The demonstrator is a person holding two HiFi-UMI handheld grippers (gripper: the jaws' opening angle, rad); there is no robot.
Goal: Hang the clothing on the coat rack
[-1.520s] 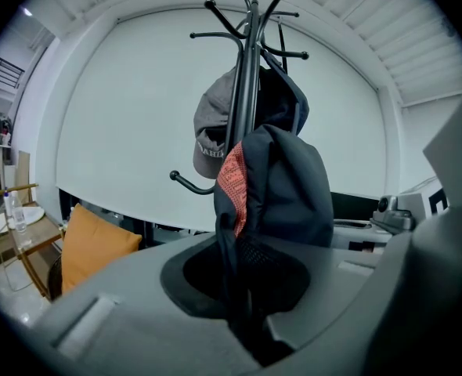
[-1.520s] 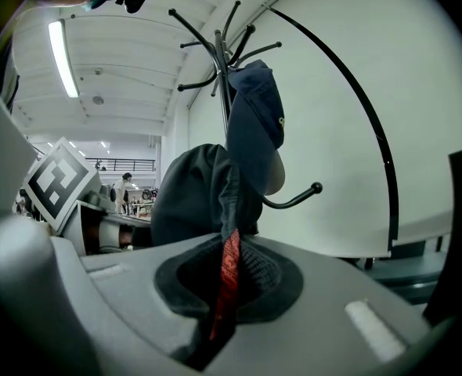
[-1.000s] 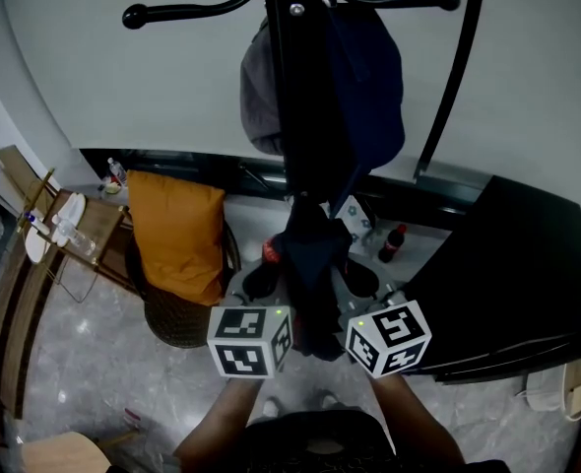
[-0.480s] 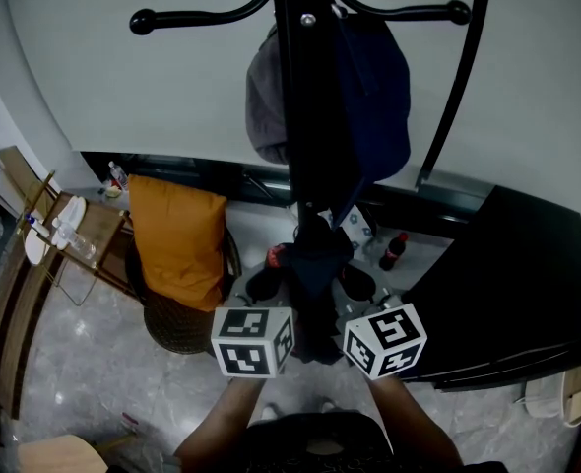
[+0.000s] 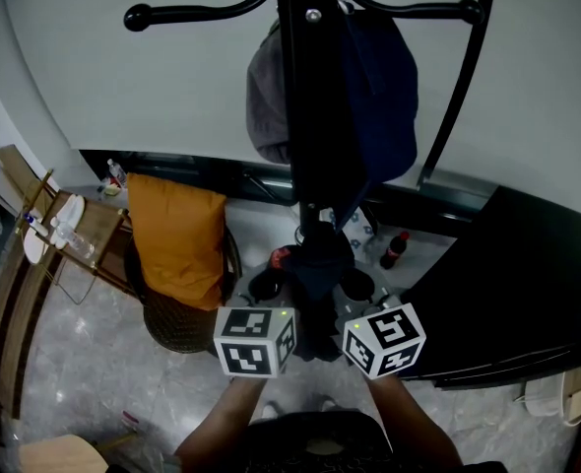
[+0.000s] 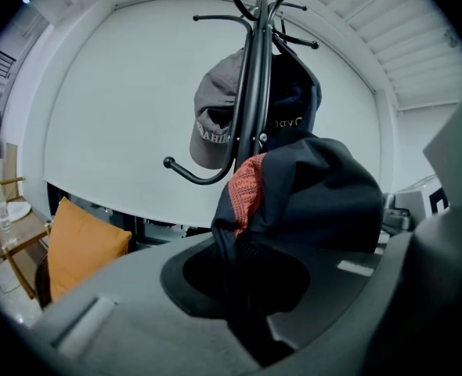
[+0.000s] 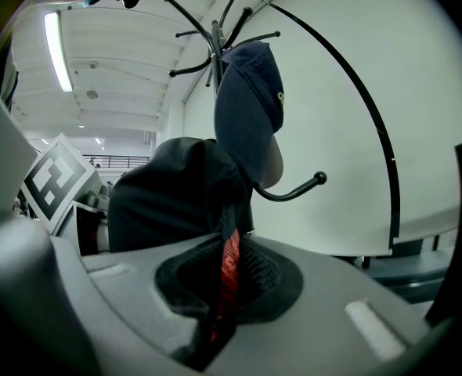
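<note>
A dark navy garment (image 5: 320, 279) with red lining hangs bunched between my two grippers, just in front of the black coat rack pole (image 5: 310, 97). My left gripper (image 5: 273, 302) is shut on its left side, where the cloth (image 6: 317, 194) is pinched between the jaws. On the right side my right gripper (image 5: 355, 302) is shut on a fold with the red lining (image 7: 229, 265) showing. A grey cap (image 5: 266, 97) and a navy cap (image 5: 384, 97) hang on the rack's hooks.
An orange cushion (image 5: 177, 235) rests on a wicker chair at the left, beside a small wooden table (image 5: 69, 227) with bottles. A black tabletop (image 5: 517, 284) fills the right. A dark bottle (image 5: 394, 247) stands on the floor. A curved black rod (image 5: 458, 77) rises at the right.
Both grippers keep their hold on the garment. The bunch has drawn slightly nearer the pole, and the rack sits a little lower in the head view.
</note>
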